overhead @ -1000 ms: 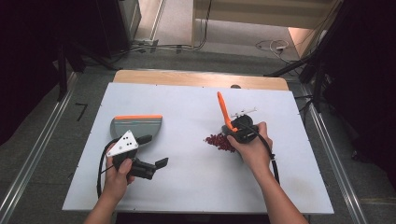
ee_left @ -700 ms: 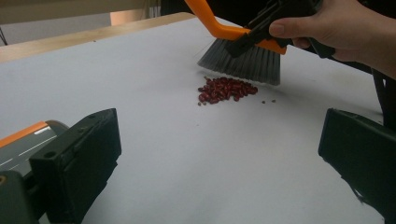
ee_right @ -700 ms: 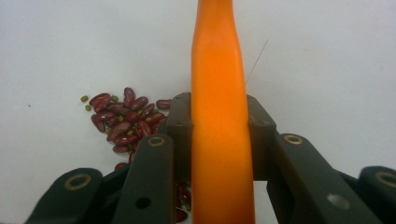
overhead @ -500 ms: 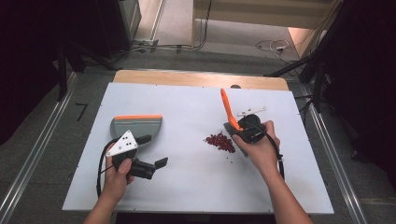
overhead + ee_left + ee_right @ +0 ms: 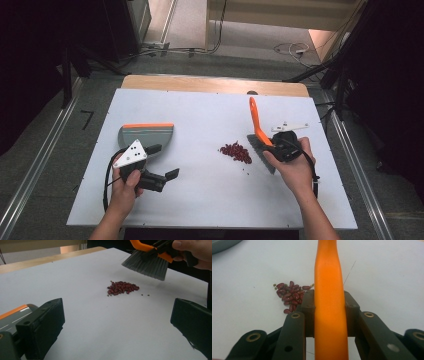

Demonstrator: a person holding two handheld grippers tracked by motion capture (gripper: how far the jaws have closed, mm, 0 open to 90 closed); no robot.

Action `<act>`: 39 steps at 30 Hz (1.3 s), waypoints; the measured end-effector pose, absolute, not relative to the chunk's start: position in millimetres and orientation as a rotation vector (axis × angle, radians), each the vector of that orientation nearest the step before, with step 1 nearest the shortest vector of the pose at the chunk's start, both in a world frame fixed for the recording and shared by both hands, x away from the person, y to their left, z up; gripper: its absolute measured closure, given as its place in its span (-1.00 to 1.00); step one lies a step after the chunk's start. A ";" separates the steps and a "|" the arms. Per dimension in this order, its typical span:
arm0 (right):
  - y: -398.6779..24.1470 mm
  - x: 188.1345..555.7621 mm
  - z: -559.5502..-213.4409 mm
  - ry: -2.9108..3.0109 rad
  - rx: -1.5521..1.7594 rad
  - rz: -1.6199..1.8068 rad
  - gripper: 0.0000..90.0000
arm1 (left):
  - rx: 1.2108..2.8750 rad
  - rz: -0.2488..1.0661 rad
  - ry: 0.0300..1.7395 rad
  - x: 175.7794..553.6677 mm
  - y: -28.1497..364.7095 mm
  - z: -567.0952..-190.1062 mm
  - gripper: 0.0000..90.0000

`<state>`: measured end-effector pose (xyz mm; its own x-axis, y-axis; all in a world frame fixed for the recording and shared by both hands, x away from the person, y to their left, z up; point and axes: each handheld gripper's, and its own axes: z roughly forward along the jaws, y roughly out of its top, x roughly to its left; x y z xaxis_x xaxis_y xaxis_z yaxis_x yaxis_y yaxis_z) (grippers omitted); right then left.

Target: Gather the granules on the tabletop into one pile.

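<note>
**Orange-handled brush poised beside the beans, dustpan waiting across the table**

Orange plastic marks both tools. The right gripper (image 5: 276, 147) has its jaws pressed onto the orange handle of the brush (image 5: 256, 125), visible in the right gripper view as two black pads squeezing the handle (image 5: 329, 302) from either side. Held this way, the handle points away toward 12 o'clock and the grey bristles (image 5: 146, 262) hang lifted off the white table (image 5: 210, 200), just off the beans' 3 o'clock side. That placement looks deliberate: a stroke toward 9 o'clock would push the pile straight at the pan.

The red beans (image 5: 236, 152) lie in a loose heap near the table's middle, with a few strays (image 5: 145, 294) scattered between heap and bristles. Any sweep should probably start behind those strays so none get left.

The dustpan (image 5: 145, 137) rests flat at the beans' 9 o'clock, well apart from them, its orange edge on the far side. The left gripper (image 5: 162, 179) hovers just at the pan's 6 o'clock with jaws spread wide and nothing between them; the left gripper view looks across the table at the heap (image 5: 122, 287). It seems ready to take the pan and steady it.
</note>
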<state>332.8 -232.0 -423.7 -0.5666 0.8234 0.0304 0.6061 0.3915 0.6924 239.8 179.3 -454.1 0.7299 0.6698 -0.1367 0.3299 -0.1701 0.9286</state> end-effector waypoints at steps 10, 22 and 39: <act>-270.8 320.2 -433.0 2.298 1.277 1.076 0.52 | 1.758 0.382 0.792 239.3 182.2 -454.7 -1.00; -302.8 314.3 -443.3 2.269 1.336 1.147 0.52 | 1.740 0.395 0.804 240.1 187.9 -455.9 -1.00; -323.9 316.8 -448.2 2.234 1.379 1.214 0.52 | 1.724 0.396 0.825 242.1 194.4 -458.8 -1.00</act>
<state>316.8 -323.9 -448.2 -0.5213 0.8287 0.2039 0.6217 0.2051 0.7559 242.1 194.4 -458.8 0.6987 0.7002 -0.1466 0.3236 -0.1266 0.9377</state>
